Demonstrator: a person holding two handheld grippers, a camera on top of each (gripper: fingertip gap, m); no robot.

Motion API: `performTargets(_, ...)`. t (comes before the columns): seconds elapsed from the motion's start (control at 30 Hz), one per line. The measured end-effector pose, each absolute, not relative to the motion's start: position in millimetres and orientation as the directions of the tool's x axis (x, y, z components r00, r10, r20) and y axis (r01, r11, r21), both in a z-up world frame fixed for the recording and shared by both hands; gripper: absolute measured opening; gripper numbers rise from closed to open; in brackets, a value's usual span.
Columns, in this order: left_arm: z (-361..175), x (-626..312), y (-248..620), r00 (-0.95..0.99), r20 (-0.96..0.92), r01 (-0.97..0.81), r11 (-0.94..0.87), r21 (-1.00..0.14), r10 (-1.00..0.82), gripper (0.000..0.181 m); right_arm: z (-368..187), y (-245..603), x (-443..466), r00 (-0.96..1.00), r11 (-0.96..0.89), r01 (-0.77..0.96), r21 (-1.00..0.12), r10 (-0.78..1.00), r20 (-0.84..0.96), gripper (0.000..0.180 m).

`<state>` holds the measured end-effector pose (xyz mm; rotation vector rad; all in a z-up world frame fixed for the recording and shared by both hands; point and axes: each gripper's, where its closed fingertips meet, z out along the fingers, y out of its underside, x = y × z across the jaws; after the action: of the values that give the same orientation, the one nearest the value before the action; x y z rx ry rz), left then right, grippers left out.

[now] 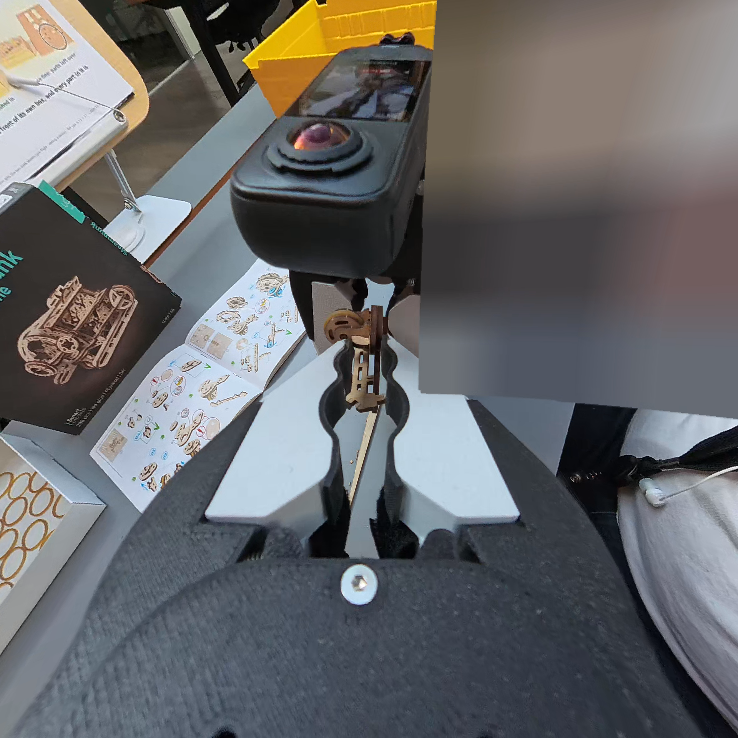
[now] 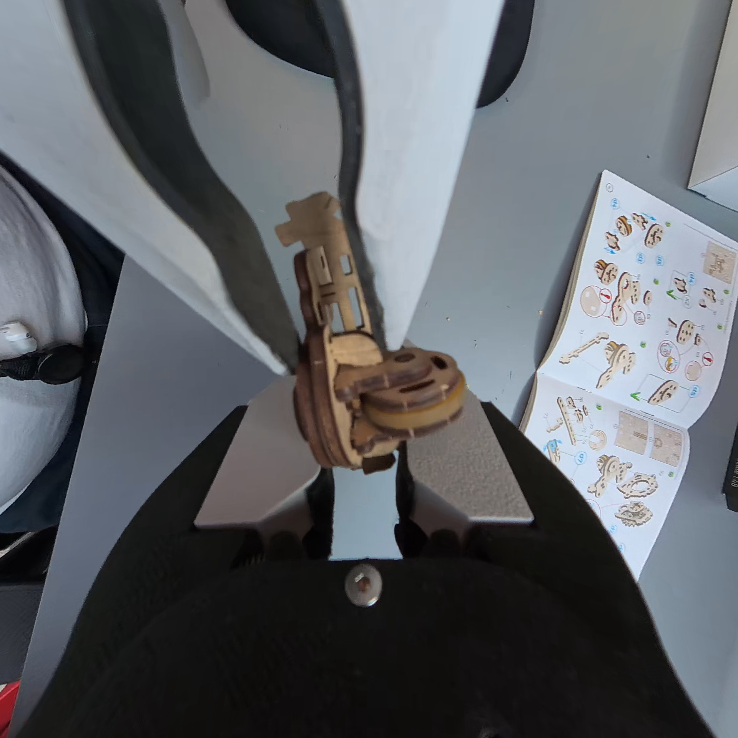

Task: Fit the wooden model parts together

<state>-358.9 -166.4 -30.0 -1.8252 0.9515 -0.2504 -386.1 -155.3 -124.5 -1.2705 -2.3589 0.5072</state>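
Note:
A small wooden assembly of stacked discs with a belted wheel carries a slotted wooden bar. My right gripper is shut on the disc part from below. My left gripper faces it, shut on the slotted bar. It comes down from the top of the right wrist view. In the left wrist view the wheel sticks out left of my fingertips, and the right gripper with its black camera is right behind. A thin wooden stick shows between my left fingers.
An open instruction booklet lies on the grey table. A black kit box, a white box with gold rings, a document stand and a yellow bin are around. A person's torso is close. Spacing between my two grippers at the tips: around 10 centimetres.

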Motion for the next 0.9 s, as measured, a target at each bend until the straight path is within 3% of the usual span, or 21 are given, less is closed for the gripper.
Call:
performTargets(0.4, -15.5, -351.2, -169.1, 0.659, -0.263, -0.44, -0.079, -0.894, -0.705, 0.011, -117.7, -162.0, -389.3, -0.5, 0.503, 0.678, -0.536, 0.85, 0.166, 0.032)
performTargets(0.63, -8.4, -347.8, -173.9, 0.633, -0.334, -0.451, 0.018, -0.892, -0.698, 0.012, -112.4, -168.1, -388.9, -0.505, 0.488, 0.671, -0.558, 0.852, 0.139, 0.044)
performTargets(0.9, -7.9, -345.3, -178.9, 0.604, -0.368, -0.463, 0.065, -0.884, -0.707, 0.012, -111.5, -171.5, -389.0, -0.53, 0.53, 0.642, -0.554, 0.829, 0.179, 0.032)
